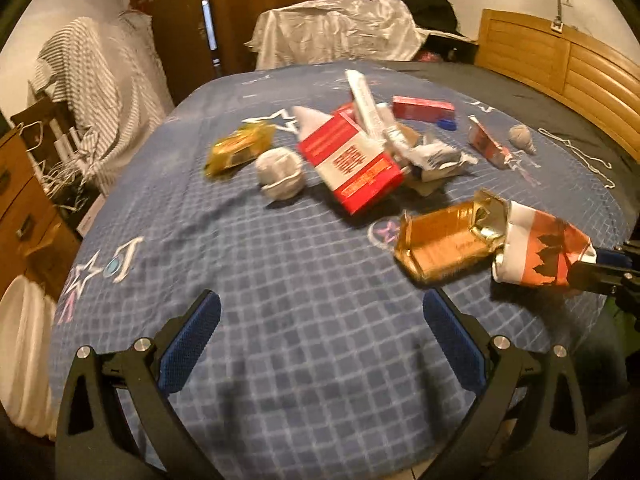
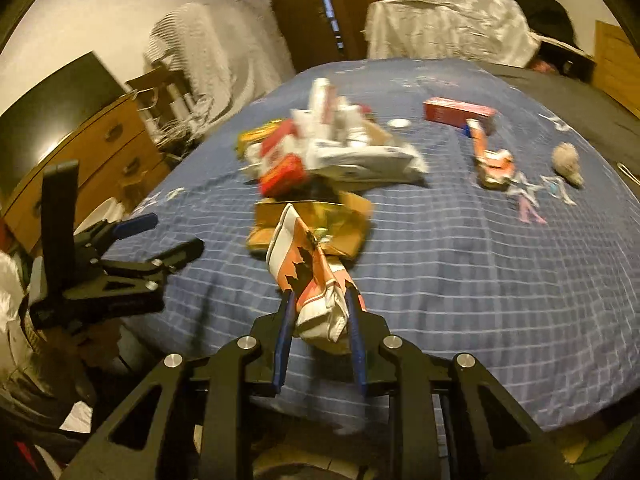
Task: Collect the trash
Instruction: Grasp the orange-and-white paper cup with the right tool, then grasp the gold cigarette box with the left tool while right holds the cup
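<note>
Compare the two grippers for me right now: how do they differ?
The right gripper has its fingers drawn close together, pinching the orange-and-white wrapper; the left gripper has its fingers spread wide with nothing between them. The right gripper sits among the trash; the left gripper hangs over bare blue bedspread. Both have black frames and blue pads.

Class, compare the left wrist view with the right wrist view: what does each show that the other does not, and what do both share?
Only the left wrist view: the left gripper from behind, jaws wide open over bare blanket, and a white paper ball.

Only the right wrist view: the right gripper shut on the orange-and-white wrapper, and a dark screen on the dresser.

Both: the gold tray, the red-and-white carton, the far red box.
</note>
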{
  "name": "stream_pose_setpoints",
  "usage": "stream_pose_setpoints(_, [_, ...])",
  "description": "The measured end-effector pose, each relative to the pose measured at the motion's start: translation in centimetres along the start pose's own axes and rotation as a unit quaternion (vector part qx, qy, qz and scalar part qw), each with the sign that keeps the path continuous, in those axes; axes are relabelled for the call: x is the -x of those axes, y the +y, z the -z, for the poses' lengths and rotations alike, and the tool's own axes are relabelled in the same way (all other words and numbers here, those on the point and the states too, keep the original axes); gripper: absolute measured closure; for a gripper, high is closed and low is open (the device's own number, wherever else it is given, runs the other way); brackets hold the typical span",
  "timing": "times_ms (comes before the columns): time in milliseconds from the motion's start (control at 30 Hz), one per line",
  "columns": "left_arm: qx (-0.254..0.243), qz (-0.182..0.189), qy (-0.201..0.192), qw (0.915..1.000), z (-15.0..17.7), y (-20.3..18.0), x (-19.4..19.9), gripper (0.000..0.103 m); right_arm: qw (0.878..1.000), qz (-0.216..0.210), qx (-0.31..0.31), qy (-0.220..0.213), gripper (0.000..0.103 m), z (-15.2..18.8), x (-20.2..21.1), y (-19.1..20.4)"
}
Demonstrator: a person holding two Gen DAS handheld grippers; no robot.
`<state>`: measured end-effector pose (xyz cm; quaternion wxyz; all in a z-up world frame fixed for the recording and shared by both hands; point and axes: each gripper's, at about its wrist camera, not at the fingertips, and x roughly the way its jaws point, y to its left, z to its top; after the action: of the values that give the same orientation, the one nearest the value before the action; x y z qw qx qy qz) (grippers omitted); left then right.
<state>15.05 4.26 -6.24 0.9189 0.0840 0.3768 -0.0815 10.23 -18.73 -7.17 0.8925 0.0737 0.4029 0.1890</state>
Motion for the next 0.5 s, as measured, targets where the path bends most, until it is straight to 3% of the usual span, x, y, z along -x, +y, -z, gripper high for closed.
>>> stream_pose_setpoints(100, [-0.016, 0.019, -0.009, 0.9997, -0.5, -1.2, -0.1, 0.005, 1.000, 0.008, -0.026, -0.009, 0.077, 0.0, 0.5, -1.9])
stream_pose_setpoints(200, [-0.072, 0.049, -0.021, 0.9960, -0.8, -3.1, -0.4, 0.005, 0.999, 0.008, -0.039, -0.027, 0.077, -0.2, 1.3, -3.2])
stream_pose_setpoints(333, [-0.187, 0.090, -0.031, 0.9779, -1.2, -5.8, -1.7, 0.005, 0.997, 0.017, -0.061, -0.039, 0.077, -0.2, 2.0, -5.0])
stream_pose_setpoints(500, [-0.241, 0.118, -0.020, 0.9630, -2.6, -6.9, -3.9, 0.005, 0.995, 0.018, -0.084, -0.040, 0.077, 0.2, 2.2, -6.2])
